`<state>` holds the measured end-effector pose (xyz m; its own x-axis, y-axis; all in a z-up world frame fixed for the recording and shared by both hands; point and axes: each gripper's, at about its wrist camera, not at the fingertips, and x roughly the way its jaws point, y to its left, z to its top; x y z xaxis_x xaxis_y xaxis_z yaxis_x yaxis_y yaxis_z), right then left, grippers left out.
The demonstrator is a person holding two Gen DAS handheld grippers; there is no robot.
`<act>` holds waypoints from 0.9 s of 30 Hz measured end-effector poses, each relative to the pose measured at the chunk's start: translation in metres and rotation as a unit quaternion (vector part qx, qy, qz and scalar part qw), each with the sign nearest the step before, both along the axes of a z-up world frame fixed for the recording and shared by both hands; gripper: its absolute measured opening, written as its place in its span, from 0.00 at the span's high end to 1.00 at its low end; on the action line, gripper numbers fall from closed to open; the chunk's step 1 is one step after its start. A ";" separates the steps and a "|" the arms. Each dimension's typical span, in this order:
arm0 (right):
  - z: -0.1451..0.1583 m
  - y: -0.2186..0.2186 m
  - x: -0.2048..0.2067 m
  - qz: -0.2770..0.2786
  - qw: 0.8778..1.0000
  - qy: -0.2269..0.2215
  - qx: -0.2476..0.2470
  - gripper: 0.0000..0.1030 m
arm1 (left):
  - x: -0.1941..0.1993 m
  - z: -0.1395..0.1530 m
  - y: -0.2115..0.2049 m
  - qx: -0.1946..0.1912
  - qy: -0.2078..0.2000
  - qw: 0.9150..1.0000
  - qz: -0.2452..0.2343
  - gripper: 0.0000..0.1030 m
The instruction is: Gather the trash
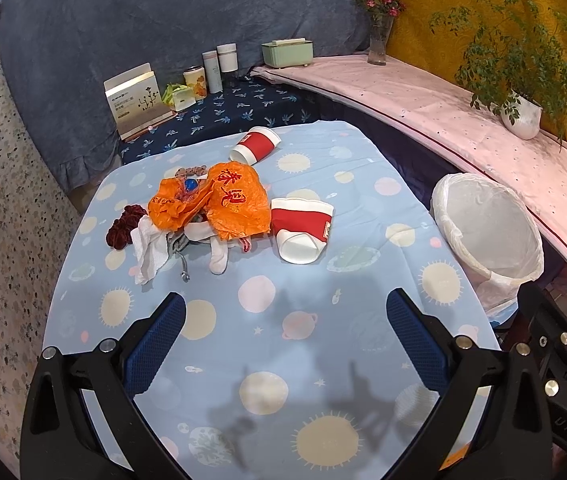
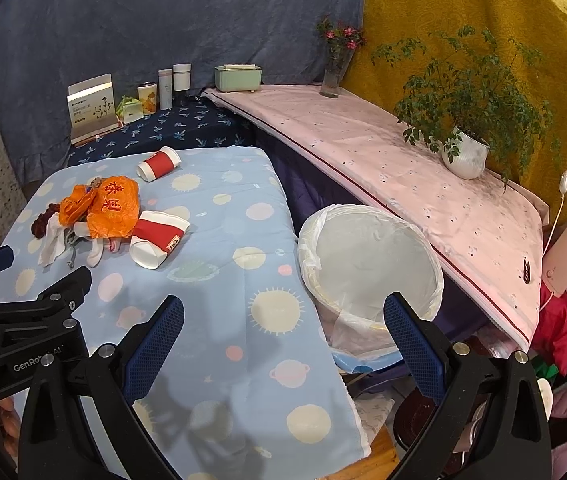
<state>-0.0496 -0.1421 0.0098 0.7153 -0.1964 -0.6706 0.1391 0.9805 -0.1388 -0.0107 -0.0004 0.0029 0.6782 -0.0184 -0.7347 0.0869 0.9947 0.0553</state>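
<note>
A table is covered with a light blue cloth (image 1: 267, 320) with suns and planets on it. In the middle of the cloth, a small heap of trash is seen. A crumpled orange plastic bag (image 1: 219, 200) is laid on top of white rags (image 1: 151, 248), and a dark red scrunchie (image 1: 123, 226) is found just beside the rags. A squashed red and white paper cup (image 1: 303, 228) is laid on its side, touching the bag's right edge. A second red and white cup (image 1: 255, 145) is tipped over farther back, apart from the heap.

A white bin (image 2: 367, 264) lined with a clear bag is placed beside the table's right edge. Nothing can be seen inside it.

The left gripper (image 1: 283, 340) is held above the bare cloth near the heap, with its blue fingers spread wide and nothing between them. The right gripper (image 2: 283, 344) is held over the table's edge and the bin, and its fingers are spread wide and empty too.
</note>
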 end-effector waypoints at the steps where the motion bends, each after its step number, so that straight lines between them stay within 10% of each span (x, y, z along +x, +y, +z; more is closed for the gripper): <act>1: 0.000 0.000 0.000 0.000 1.000 0.000 0.000 0.07 | 0.000 0.000 -0.001 0.000 0.001 1.000 0.000 0.07; 27: 0.003 0.019 0.014 -0.004 1.000 -0.017 0.019 0.07 | 0.015 -0.004 0.039 -0.022 -0.005 1.000 0.019 0.07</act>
